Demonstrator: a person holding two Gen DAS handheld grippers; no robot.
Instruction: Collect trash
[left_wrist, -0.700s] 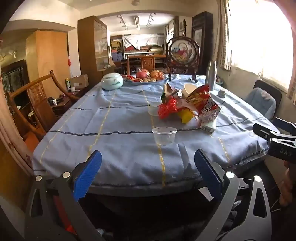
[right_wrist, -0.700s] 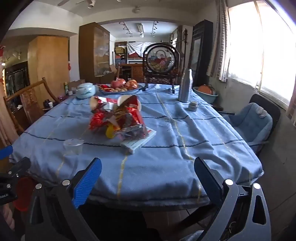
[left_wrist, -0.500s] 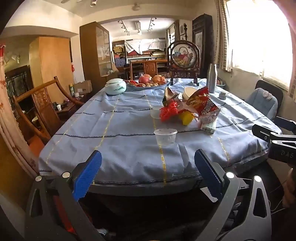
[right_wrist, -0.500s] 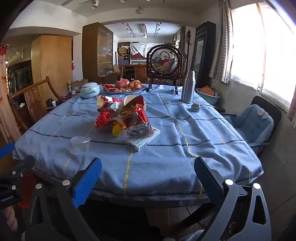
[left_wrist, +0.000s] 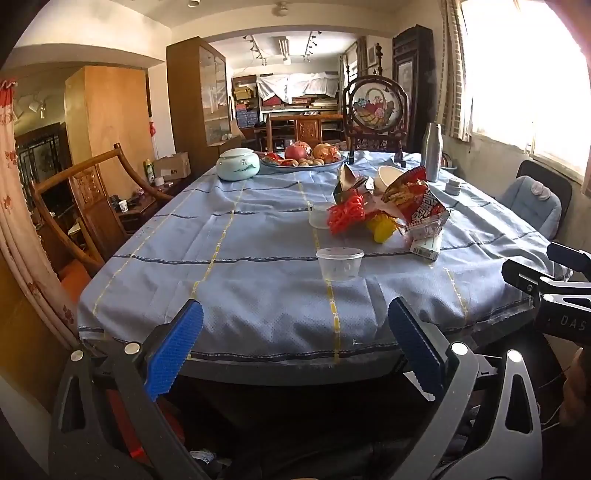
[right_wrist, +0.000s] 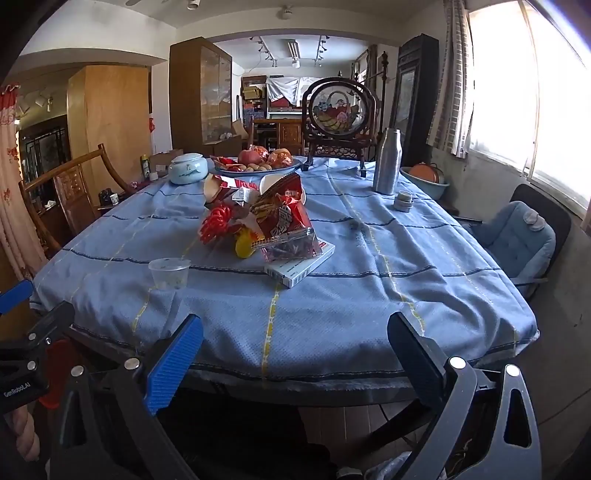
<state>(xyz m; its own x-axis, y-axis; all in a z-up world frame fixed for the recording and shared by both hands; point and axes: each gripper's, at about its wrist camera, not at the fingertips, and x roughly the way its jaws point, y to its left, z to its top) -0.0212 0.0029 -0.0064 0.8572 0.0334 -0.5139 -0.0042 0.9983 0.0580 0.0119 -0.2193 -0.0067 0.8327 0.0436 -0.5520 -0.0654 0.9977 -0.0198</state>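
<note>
A heap of trash lies mid-table: a red snack bag (left_wrist: 421, 206) (right_wrist: 284, 225), a red net wad (left_wrist: 347, 214) (right_wrist: 216, 223), a yellow wrapper (left_wrist: 382, 229) (right_wrist: 243, 245), a flat white box (left_wrist: 426, 247) (right_wrist: 301, 264) and a torn wrapper (right_wrist: 229, 186). A clear plastic cup (left_wrist: 339, 263) (right_wrist: 170, 272) stands nearer the front edge, and a second clear cup (left_wrist: 320, 214) sits behind it. My left gripper (left_wrist: 295, 345) and right gripper (right_wrist: 291, 350) hang open before the table's near edge, with nothing between the fingers.
The table wears a blue cloth (left_wrist: 240, 240). Far back stand a celadon jar (left_wrist: 238, 168), a fruit plate (right_wrist: 258, 162), a steel bottle (right_wrist: 386, 160) and a round screen (right_wrist: 338, 110). Wooden armchair (left_wrist: 88, 199) at left, padded blue chair (right_wrist: 517, 236) at right.
Both views have pulled back and risen a little; the table and the trash heap look smaller and sit lower in the picture. Both grippers stay wide open.
</note>
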